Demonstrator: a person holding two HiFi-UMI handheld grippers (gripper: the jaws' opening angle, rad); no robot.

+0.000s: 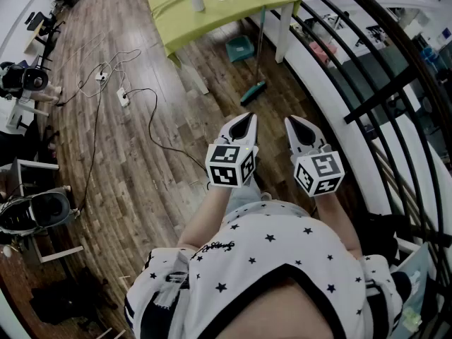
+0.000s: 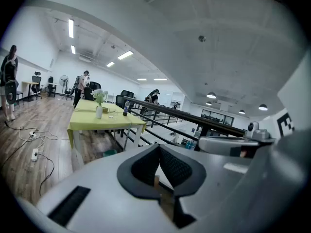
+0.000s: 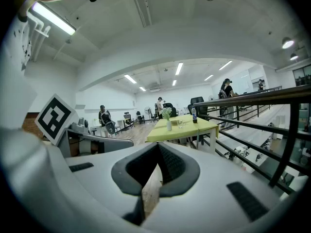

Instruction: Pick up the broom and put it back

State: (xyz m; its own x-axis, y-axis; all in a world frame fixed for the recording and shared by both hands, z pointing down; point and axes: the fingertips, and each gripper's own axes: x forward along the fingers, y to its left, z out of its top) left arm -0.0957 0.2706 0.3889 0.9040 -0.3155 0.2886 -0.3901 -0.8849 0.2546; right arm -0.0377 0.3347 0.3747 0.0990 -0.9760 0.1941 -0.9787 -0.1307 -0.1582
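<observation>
Jaws pressed together and empty, holds left gripper [image 1: 244, 121] and right gripper [image 1: 294, 124] ahead, likely readying for broom [image 1: 253, 92] on floor [image 1: 141, 161].

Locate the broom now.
Head view, upper centre: the broom rests head-down on the wooden floor by the green table's right end, just below the teal container.

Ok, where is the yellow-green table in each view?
Head view: table at top centre.
Left gripper view: left of centre, above the jaws.
Right gripper view: centre, just above the jaws.
Shared landmark: the black railing, right of the table in all three.
</observation>
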